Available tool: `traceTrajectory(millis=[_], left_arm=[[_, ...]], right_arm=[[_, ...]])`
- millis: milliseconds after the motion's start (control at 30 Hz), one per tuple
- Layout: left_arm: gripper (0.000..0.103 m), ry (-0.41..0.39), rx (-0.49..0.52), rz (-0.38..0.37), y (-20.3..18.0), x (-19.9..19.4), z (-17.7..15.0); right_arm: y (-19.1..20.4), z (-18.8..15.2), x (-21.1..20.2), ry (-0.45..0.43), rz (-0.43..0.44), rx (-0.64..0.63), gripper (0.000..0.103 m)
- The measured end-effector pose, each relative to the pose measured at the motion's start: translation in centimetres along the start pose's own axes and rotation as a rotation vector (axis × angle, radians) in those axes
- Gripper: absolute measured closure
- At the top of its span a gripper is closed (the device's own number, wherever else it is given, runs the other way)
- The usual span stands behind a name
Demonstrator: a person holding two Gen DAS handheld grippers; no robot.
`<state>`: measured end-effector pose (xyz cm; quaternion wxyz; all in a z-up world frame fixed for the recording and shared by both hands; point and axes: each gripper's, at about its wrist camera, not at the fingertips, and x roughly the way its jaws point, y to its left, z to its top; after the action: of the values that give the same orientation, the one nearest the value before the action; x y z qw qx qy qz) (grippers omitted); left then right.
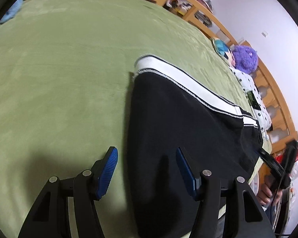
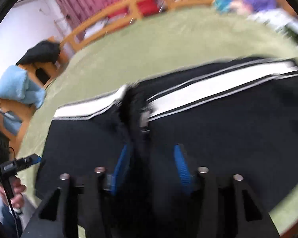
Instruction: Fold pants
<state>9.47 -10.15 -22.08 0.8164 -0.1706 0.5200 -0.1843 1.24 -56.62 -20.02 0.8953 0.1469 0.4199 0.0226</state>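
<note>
Black pants [image 1: 178, 123] with a white side stripe lie folded on a green bed cover [image 1: 59, 69]. My left gripper [image 1: 147, 152] is open above the pants' left edge, one blue pad over the cover, the other over the black cloth. In the right wrist view the pants [image 2: 218, 138] fill the middle, blurred by motion. My right gripper [image 2: 152, 150] is open, and a raised ridge of black cloth runs up between its blue pads [image 2: 180, 166]. The right gripper also shows at the right edge of the left wrist view [image 1: 276, 166]; the left gripper shows in the right wrist view [image 2: 25, 162].
A wooden bed rail [image 1: 208, 17] runs along the far side. A purple plush [image 1: 245, 58], a round teal cushion [image 1: 222, 48] and a spotted pillow [image 1: 248, 87] lie by it. A light blue cloth [image 2: 15, 87] and a black garment [image 2: 41, 53] hang over the frame.
</note>
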Motion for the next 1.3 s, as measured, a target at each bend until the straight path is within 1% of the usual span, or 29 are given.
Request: traceTrajectory(millis=[67,100,133,200,300,333,367,433,500,533,567,633,700,733,767,800,833,867,900,933,967,1033,1067,1100,1133,1200,1300], left_arm=[[0.046,0.021,0.016,0.009,-0.3,1.6,0.4],[0.046,0.028,0.017,-0.003,-0.3,2.4,0.6],[0.047,0.031,0.013,-0.015,-0.3,2.9,0.7],[0.048,0.028,0.019,-0.022,-0.6,3.7,1.1],[0.048,0.021,0.044,-0.020,-0.9,4.3,2.0],[0.048,0.022,0.040,-0.020,-0.9,4.4,2.2],[0.048,0.026,0.030,-0.023,-1.0,4.7,2.6],[0.048,0.042,0.023,-0.032,-1.0,5.2,3.2],[0.049,0.053,0.022,-0.042,-1.0,5.5,3.6],[0.051,0.060,0.018,-0.045,-0.9,5.7,3.8],[0.053,0.068,0.021,-0.046,-1.0,5.9,3.9],[0.056,0.072,0.036,-0.041,-1.2,6.1,4.1],[0.064,0.074,0.045,-0.036,-1.5,6.3,4.2],[0.074,0.072,0.056,-0.036,-1.7,6.3,4.2],[0.084,0.062,0.069,-0.040,-2.0,6.0,4.2],[0.087,0.053,0.077,-0.039,-2.3,5.6,4.3],[0.091,0.037,0.086,-0.034,-2.5,5.0,4.5],[0.091,0.025,0.085,-0.035,-2.6,4.5,4.6],[0.091,0.004,0.082,-0.033,-2.7,3.7,4.8],[0.091,-0.016,0.086,-0.024,-2.7,2.8,5.0],[0.092,-0.036,0.090,-0.018,-2.7,1.8,5.2],[0.092,-0.064,0.063,-0.061,-2.3,0.1,5.7],[0.092,-0.075,0.045,-0.104,-1.8,-1.4,6.0],[0.092,-0.087,0.044,-0.111,-1.4,-2.2,6.3],[0.092,-0.109,0.053,-0.101,-1.2,-3.3,6.4],[0.092,-0.174,0.111,-0.024,-0.2,-6.3,6.8],[0.092,-0.195,0.085,0.006,3.5,-9.8,8.3]], right_arm=[[-3.1,-1.0,-2.8,-0.044,-0.113,0.048,0.050],[-4.3,-1.2,-3.6,-0.051,-0.160,0.077,0.049],[-6.6,-1.6,-4.3,-0.054,-0.223,0.135,0.048],[-10.8,-1.6,-4.8,-0.039,-0.265,0.239,0.048],[-15.5,-2.1,-4.5,-0.047,-0.271,0.395,0.047],[-16.7,-2.4,-4.6,-0.062,-0.274,0.423,0.041],[-17.5,-2.4,-4.3,-0.078,-0.276,0.443,0.038],[-19.5,-2.3,-3.4,-0.101,-0.275,0.509,0.038],[-21.5,-2.1,-2.2,-0.109,-0.226,0.563,0.038],[-21.8,-1.8,-1.6,-0.132,-0.195,0.584,0.037],[-22.0,-1.3,-1.1,-0.159,-0.173,0.593,0.037],[-22.7,-0.5,-0.3,-0.174,-0.153,0.586,0.036],[-22.7,0.5,0.8,-0.169,-0.160,0.571,0.037],[-22.4,1.2,1.4,-0.171,-0.177,0.558,0.042],[-21.9,1.7,1.8,-0.169,-0.192,0.539,0.055],[-21.7,1.9,1.9,-0.172,-0.185,0.531,0.066],[-21.8,2.0,1.2,-0.201,-0.160,0.544,0.079],[-21.4,2.1,0.6,-0.221,-0.158,0.554,0.084],[-20.8,2.3,0.0,-0.236,-0.167,0.549,0.085],[-19.4,2.9,-1.0,-0.254,-0.200,0.521,0.086],[-18.3,3.5,-1.5,-0.270,-0.213,0.505,0.087],[-15.8,4.4,-3.6,-0.317,-0.208,0.480,0.087],[-14.5,4.9,-4.6,-0.338,-0.206,0.464,0.087],[-12.8,5.5,-6.0,-0.368,-0.196,0.447,0.087],[-11.4,5.8,-6.8,-0.381,-0.186,0.433,0.087],[-8.9,6.1,-7.8,-0.388,-0.164,0.407,0.087],[-3.4,5.5,-7.9,-0.372,-0.103,0.352,0.088]])
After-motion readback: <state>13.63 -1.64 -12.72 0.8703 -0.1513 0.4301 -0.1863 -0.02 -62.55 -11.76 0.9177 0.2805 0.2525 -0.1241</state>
